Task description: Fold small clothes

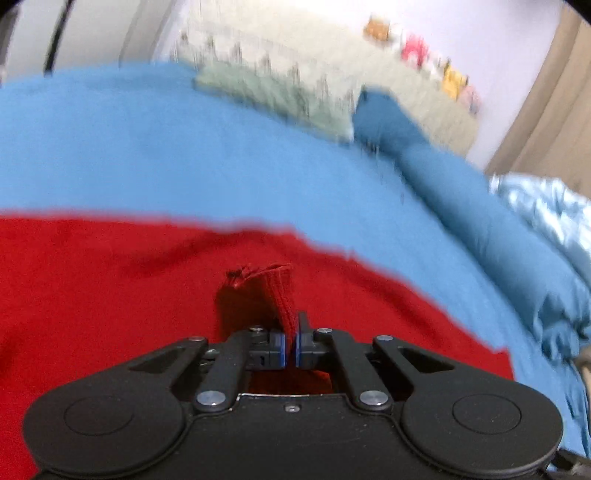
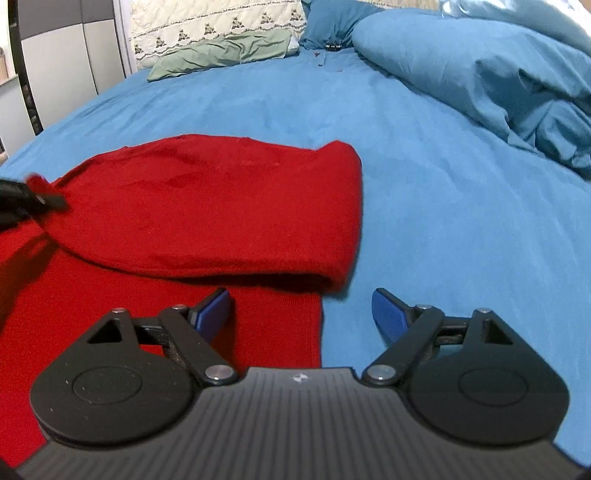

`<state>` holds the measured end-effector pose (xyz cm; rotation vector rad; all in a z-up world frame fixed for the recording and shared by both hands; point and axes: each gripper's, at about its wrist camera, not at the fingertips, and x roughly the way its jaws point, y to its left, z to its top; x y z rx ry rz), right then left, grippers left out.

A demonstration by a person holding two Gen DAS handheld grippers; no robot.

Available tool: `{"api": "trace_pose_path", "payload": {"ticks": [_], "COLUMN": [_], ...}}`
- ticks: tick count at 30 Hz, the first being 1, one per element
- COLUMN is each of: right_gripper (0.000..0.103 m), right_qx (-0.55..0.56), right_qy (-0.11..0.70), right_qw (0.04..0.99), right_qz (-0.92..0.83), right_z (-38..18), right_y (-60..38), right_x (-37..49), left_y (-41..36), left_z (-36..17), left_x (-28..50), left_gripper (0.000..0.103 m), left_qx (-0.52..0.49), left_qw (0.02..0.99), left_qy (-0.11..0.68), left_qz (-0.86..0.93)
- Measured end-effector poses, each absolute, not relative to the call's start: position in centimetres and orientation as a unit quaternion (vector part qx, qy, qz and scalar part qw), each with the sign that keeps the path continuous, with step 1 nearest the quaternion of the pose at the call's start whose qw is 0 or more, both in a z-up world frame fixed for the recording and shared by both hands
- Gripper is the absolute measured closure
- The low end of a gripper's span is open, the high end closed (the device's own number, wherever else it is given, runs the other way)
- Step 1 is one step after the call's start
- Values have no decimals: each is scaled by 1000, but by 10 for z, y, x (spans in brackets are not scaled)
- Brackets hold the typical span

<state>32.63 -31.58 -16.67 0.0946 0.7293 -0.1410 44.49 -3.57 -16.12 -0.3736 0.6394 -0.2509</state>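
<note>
A red knit garment (image 2: 207,206) lies on the blue bedsheet (image 2: 424,206), toward the near side of the bed, with one part doubled back over the rest so that a rounded fold runs across it. The left gripper (image 1: 290,345) is clenched on a ribbed hem of the red garment, the strip of cloth standing up from between its blue pads (image 1: 282,345); from the right wrist view that same gripper shows as a dark tip at the garment's far left corner, lifting it slightly off the sheet. The right gripper (image 2: 301,314) hangs just over the garment's near right edge, its jaws spread wide and holding nothing, one blue pad (image 2: 212,310) above the red cloth and the other above bare sheet. Beyond the garment, a rumpled blue duvet (image 2: 498,74) is heaped on the right, and a pale green pillow (image 2: 221,55) rests against a cream quilted headboard (image 2: 207,22).
</note>
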Motion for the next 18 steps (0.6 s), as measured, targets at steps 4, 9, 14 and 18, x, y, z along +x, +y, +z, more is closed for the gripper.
{"api": "trace_pose_path", "payload": {"ticks": [4, 9, 14, 18], "right_gripper": [4, 4, 5, 4], "right_qx": [20, -19, -49, -30], "right_qy": [349, 344, 358, 369], "right_qw": [933, 934, 924, 921], "right_qz": [-82, -91, -124, -119], "right_z": [-170, -173, -170, -171], "right_y": [-306, -293, -298, -323], "right_x": [340, 356, 363, 352], "left_y": [-3, 30, 41, 50], "left_z": [-135, -151, -168, -175], "left_x": [424, 421, 412, 404], "left_gripper": [99, 99, 98, 90], "left_qx": [-160, -160, -168, -156], "left_qw": [957, 952, 945, 937], "left_qy": [237, 260, 280, 312], "left_qz": [-57, -32, -34, -29]}}
